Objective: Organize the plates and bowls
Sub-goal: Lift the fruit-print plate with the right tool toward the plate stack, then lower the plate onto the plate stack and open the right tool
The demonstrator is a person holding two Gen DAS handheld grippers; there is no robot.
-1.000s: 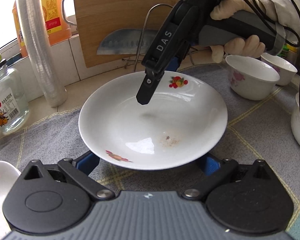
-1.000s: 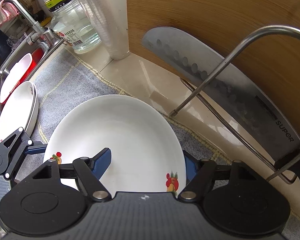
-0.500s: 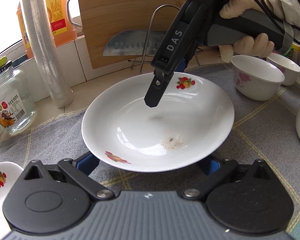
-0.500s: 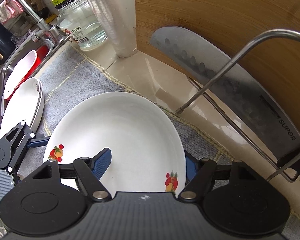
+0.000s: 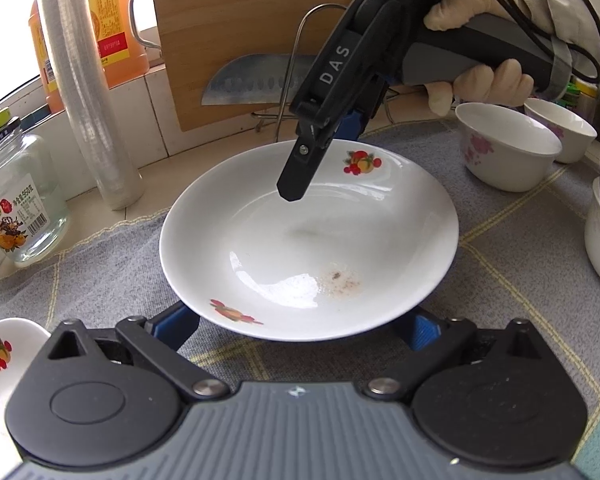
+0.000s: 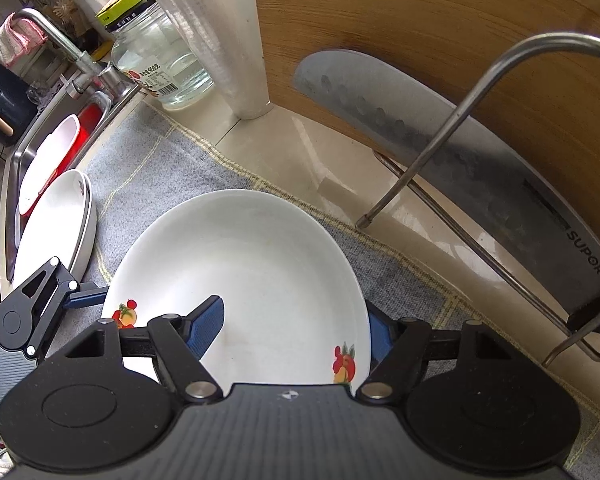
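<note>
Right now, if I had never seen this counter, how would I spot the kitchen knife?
Find the big wooden cutting board standing upright at the back of the counter. In front of it sits a thin wire rack, and the knife lies on edge between them. It is the only broad grey steel blade, with a row of dimples.

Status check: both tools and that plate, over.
Right tool closing astride plate rim. Left tool open, under near rim. Bowls close right.
</note>
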